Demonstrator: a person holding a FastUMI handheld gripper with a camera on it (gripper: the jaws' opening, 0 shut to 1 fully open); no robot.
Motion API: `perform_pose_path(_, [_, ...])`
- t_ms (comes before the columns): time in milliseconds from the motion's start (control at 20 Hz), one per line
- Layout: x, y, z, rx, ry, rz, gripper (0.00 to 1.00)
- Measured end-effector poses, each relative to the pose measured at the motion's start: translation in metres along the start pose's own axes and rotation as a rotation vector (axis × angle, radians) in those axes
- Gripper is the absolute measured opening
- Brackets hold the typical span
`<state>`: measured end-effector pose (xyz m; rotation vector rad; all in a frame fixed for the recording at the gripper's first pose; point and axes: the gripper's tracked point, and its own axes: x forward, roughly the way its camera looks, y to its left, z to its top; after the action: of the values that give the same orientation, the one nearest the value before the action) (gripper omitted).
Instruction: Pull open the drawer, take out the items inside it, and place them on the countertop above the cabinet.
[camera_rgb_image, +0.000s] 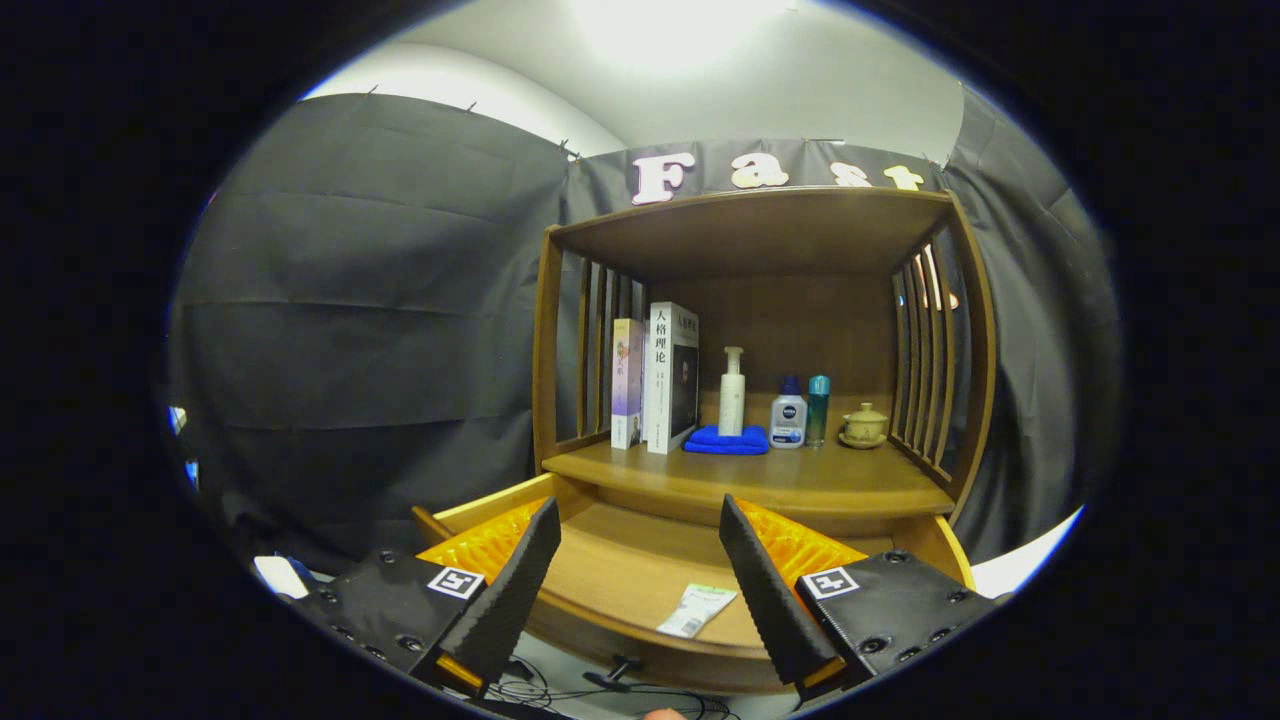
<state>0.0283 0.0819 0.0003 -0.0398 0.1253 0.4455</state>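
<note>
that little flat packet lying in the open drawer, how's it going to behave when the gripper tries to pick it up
The packet looks thin and flat against the drawer floor, so probably light and floppy, likely to sag or slide rather than lift cleanly. The open gripper may struggle to get a finger under its edge.

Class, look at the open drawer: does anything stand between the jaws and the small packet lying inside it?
Nothing visible does. The gripper is open above the pulled-out drawer, and the packet lies flat on the drawer floor between the jaws, uncovered, with bare wood around it.
</note>
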Motion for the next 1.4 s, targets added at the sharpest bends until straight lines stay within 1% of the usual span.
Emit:
perform_pose_path(100, [0.015, -0.007, 0.006, 0.018, 0.043, 0.017, 0.99])
perform_pose_path(250, [0.041, -0.024, 0.015, 0.06, 0.095, 0.022, 0.99])
perform_pose_path(350, [0.057, -0.037, 0.01, 0.05, 0.159, 0.019, 0.99])
perform_pose_path(450, [0.072, -0.043, 0.003, 0.047, 0.234, 0.04, 0.99])
perform_pose_path(550, [0.085, -0.044, -0.013, 0.049, 0.333, 0.083, 0.99])
perform_pose_path(650, [0.09, -0.043, -0.036, 0.052, 0.463, 0.117, 0.99])
perform_pose_path(800, [0.098, -0.047, -0.06, 0.033, 0.575, 0.119, 0.99])
perform_pose_path(950, [0.1, -0.037, -0.086, 0.059, 0.7, 0.145, 0.98])
perform_pose_path(1100, [0.102, -0.034, -0.111, 0.063, 0.807, 0.145, 0.98])
perform_pose_path(1250, [0.099, -0.028, -0.133, 0.018, 0.921, 0.178, 0.98])
perform_pose_path(1400, [0.098, -0.033, -0.155, -0.02, 0.997, 0.192, 0.98])
